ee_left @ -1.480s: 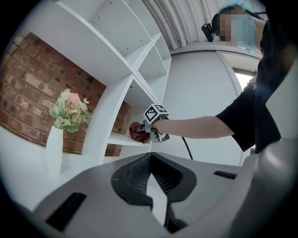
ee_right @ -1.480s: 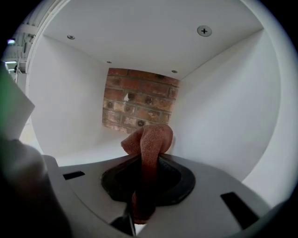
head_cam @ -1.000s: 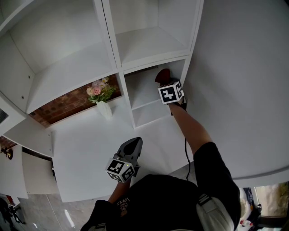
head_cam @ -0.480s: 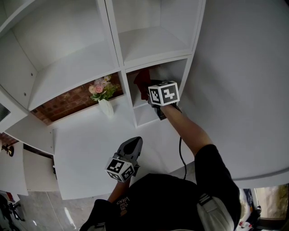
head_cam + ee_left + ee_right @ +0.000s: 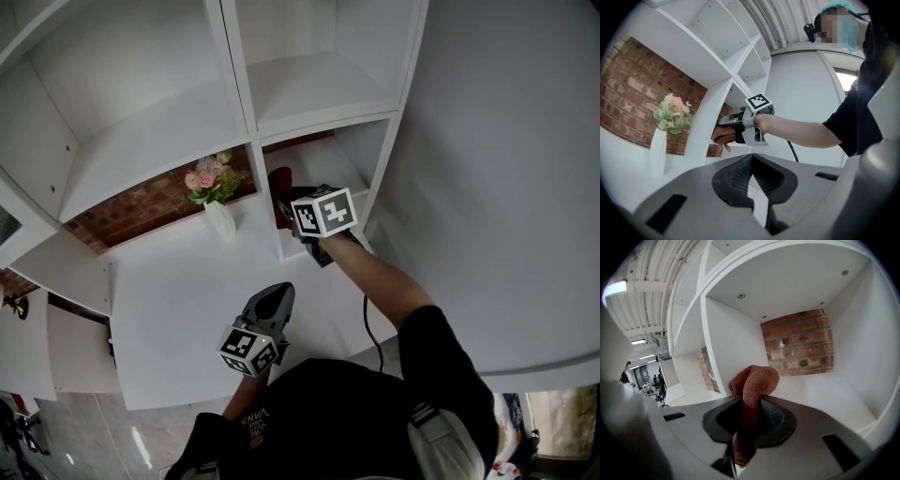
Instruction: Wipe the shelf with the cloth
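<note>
A rust-brown cloth (image 5: 753, 383) is pinched between the jaws of my right gripper (image 5: 749, 403), its bunched end sticking out ahead. In the head view the right gripper (image 5: 291, 202) holds the cloth (image 5: 279, 184) at the left front of the lower shelf cubby (image 5: 330, 178), close to the white divider. The shelf floor (image 5: 820, 397) is white, with a brick back wall. My left gripper (image 5: 277, 296) hovers low over the white tabletop, shut with nothing in it (image 5: 751, 158). In the left gripper view the right gripper (image 5: 735, 125) shows with the cloth (image 5: 723, 136) hanging under it.
A white vase with pink flowers (image 5: 217, 201) stands left of the divider (image 5: 266, 211), against the brick wall. White shelves (image 5: 309, 89) rise above the cubby. A black cable (image 5: 368, 323) trails from the right gripper. The white tabletop (image 5: 178, 300) reaches to its front edge.
My right gripper has swept with the cloth from the cubby's back right to its left front over the last second. The left gripper has stayed put.
</note>
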Available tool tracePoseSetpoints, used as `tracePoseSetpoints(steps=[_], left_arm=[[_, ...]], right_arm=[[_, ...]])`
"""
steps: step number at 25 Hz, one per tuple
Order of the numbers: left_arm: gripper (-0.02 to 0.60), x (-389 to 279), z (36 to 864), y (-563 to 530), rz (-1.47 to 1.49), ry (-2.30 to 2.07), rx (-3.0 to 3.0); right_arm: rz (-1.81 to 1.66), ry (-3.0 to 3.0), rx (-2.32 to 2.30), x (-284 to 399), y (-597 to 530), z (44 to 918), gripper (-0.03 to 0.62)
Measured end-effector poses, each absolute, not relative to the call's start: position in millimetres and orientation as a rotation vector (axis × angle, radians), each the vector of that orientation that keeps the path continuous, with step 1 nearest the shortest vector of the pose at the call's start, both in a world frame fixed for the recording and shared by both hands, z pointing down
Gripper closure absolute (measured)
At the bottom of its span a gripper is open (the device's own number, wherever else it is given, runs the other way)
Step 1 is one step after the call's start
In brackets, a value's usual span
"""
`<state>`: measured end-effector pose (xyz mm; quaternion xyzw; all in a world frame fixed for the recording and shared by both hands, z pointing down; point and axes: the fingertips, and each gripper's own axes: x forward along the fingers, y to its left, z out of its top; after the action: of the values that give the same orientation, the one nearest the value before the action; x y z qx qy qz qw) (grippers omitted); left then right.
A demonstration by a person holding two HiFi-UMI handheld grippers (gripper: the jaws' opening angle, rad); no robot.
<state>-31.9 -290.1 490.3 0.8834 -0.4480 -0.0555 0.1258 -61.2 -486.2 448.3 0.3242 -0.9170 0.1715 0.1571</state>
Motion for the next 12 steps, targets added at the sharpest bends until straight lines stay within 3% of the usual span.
tracePoseSetpoints(steps=[12], left_arm=[[0.575, -28.0, 491.2, -289.6, -0.157, -1.290, 2.579]], right_arm=[[0.404, -2.516, 1.062, -19.6, -512.0, 455.8, 0.537]])
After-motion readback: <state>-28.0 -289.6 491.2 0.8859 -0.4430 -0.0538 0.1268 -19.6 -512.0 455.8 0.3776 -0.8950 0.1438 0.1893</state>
